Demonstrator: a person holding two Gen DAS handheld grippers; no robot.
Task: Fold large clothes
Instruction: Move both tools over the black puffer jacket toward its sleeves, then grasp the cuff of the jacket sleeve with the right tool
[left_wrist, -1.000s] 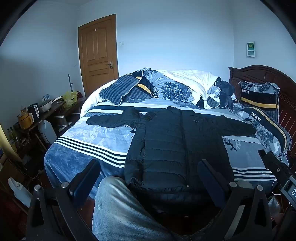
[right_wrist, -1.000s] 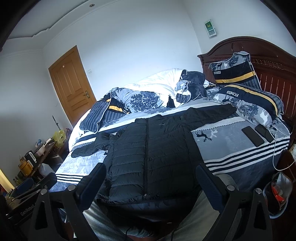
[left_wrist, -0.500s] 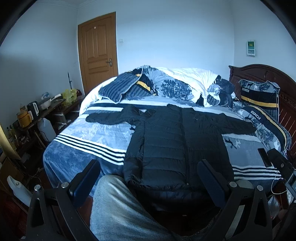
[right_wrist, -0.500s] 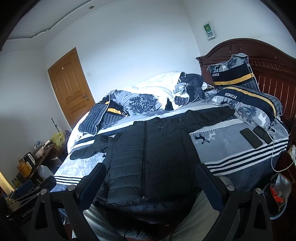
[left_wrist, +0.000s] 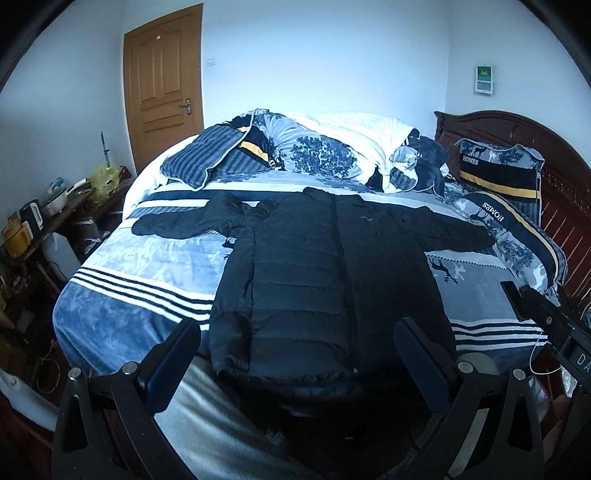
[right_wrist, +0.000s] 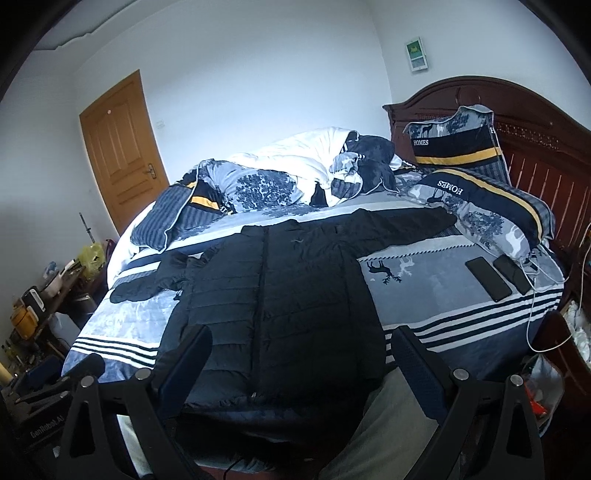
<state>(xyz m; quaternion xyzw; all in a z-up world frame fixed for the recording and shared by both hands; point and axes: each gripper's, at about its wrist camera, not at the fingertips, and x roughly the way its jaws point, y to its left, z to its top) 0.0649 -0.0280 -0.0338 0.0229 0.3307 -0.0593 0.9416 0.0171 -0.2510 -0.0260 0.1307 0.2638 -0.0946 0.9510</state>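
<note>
Both grippers risen; jacket (left_wrist: 325, 280) hem hidden behind legs.

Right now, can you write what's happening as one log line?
stage: before first fold | jacket: flat on bed, sleeves out | left gripper: open, empty | right gripper: open, empty

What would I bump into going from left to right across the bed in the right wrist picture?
Door → striped cushion → black jacket → two phones → headboard.
</note>
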